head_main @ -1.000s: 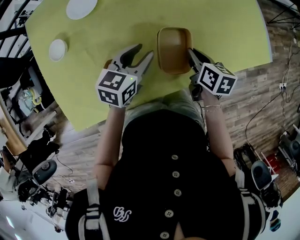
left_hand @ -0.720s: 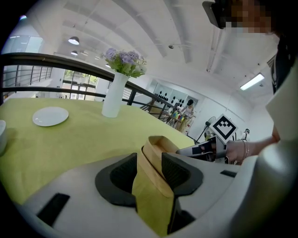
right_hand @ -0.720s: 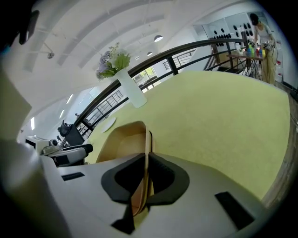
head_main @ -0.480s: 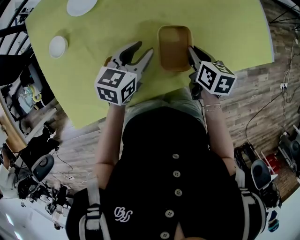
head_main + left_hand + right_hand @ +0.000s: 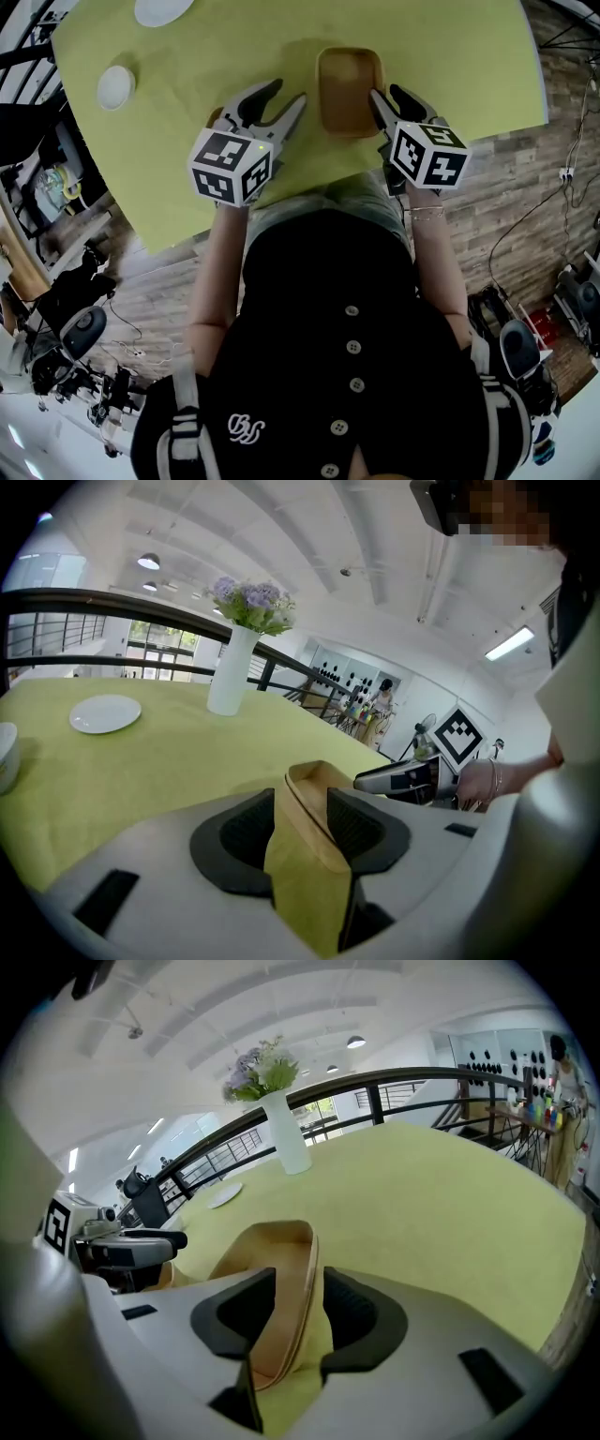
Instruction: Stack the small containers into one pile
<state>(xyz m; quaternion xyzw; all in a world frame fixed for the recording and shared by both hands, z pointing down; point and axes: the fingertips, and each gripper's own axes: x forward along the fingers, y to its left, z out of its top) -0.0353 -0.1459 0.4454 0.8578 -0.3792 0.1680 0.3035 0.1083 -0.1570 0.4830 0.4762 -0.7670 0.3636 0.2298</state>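
A tan wooden rectangular container [image 5: 349, 80] lies on the yellow-green table [image 5: 450, 56], just ahead of me. My right gripper [image 5: 386, 96] is at its right rim. Its jaws have just been opening, and the rim [image 5: 302, 1269] now stands loose between them with a gap on each side. My left gripper [image 5: 278, 101] stands open a little to the left of the container, apart from it, with nothing gripped. In the left gripper view the container's corner [image 5: 314, 785] shows past the jaws. A small tan piece [image 5: 216, 119] peeks out beside the left gripper; I cannot tell what it is.
A small white bowl [image 5: 115, 86] and a white plate [image 5: 161, 9] sit at the table's far left. A white vase with flowers [image 5: 230, 667] stands farther back. The table's near edge runs just below both grippers, against the person's body.
The right gripper's jaws have opened off the container's right rim, and that gripper has rolled a little. The left gripper has stayed in place.
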